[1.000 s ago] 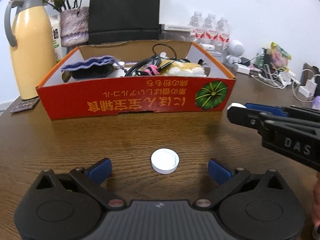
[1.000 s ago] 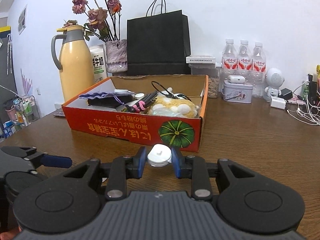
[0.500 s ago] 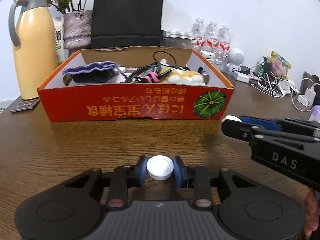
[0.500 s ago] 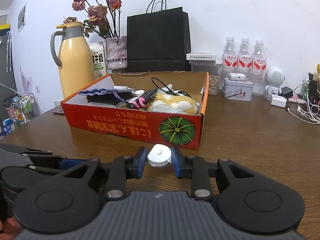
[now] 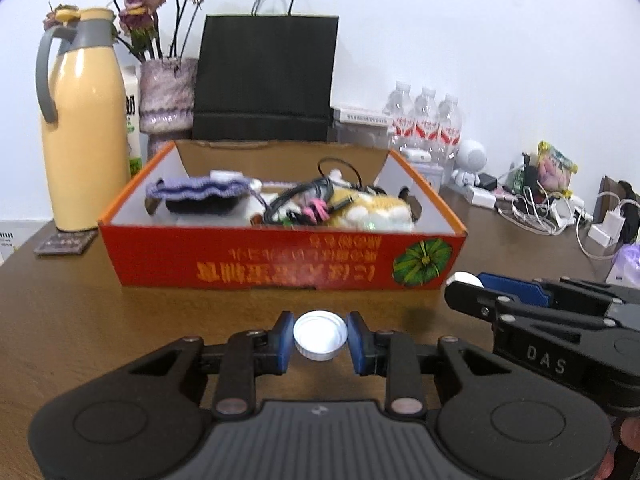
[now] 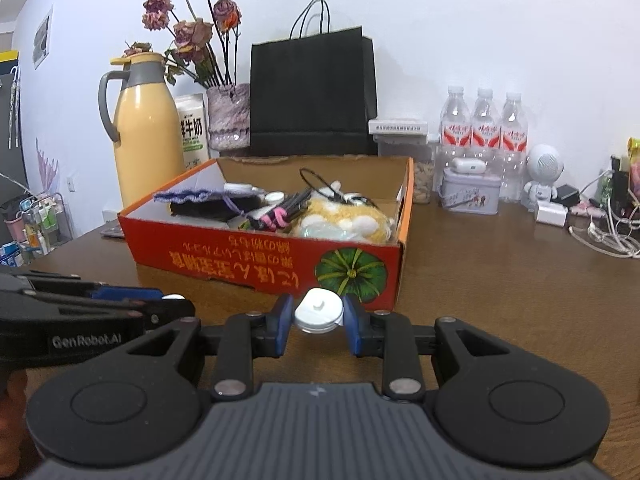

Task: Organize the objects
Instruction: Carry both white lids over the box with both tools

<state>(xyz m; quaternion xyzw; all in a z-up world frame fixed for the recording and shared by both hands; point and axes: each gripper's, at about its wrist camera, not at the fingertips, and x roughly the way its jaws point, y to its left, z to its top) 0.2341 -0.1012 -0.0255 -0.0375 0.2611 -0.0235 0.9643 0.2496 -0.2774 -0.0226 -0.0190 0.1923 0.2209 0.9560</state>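
Lifted since a second ago, our left gripper (image 5: 320, 338) now clamps the white cap (image 5: 320, 335) above the wooden table (image 5: 100, 320), while our right gripper (image 6: 318, 316) grips a white lid (image 6: 319, 312) near the red box (image 6: 280, 264).

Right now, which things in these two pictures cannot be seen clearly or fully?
- Orange cardboard box: the print on its front is motion-blurred in the left wrist view.
- Box floor: hidden in both views by the purple knitted pouch, black cables and yellow plush toy.
- Small white object in the right gripper: its blue pads cover the sides, so I cannot identify it.
- White bottle cap in the left gripper: the underside is hidden.
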